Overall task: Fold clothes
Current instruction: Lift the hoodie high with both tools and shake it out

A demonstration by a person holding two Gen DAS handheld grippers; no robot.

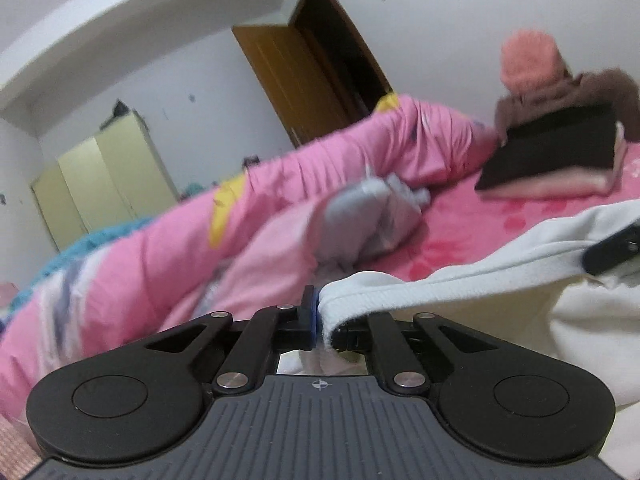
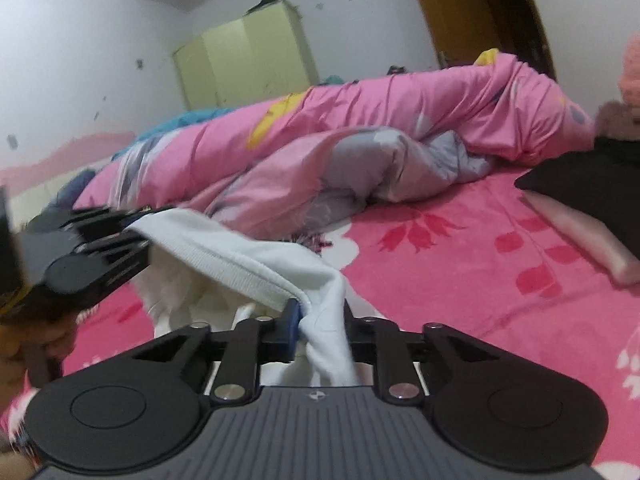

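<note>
White garment (image 2: pixel 256 264) hangs by its ribbed hem btwn both hand-held grippers, hem running L–R above the bed (image 2: pixel 460 280). Left hand-held gripper (image 1: pixel 318 320) & right hand-held gripper (image 2: pixel 304 328) each clamp a hem end; rest droops below the hem.

Ahead of the right gripper (image 2: pixel 316 332) the pink floral bedsheet (image 2: pixel 460 280) lies bare, open room up to the rumpled pink quilt (image 2: pixel 360 120) that walls off the far side of the bed. To the right, a stack of folded clothes (image 1: pixel 552 160) blocks that corner. The white garment (image 2: pixel 256 264) hangs stretched between the right gripper and the left gripper (image 1: pixel 318 320), closing the gap between them.
</note>
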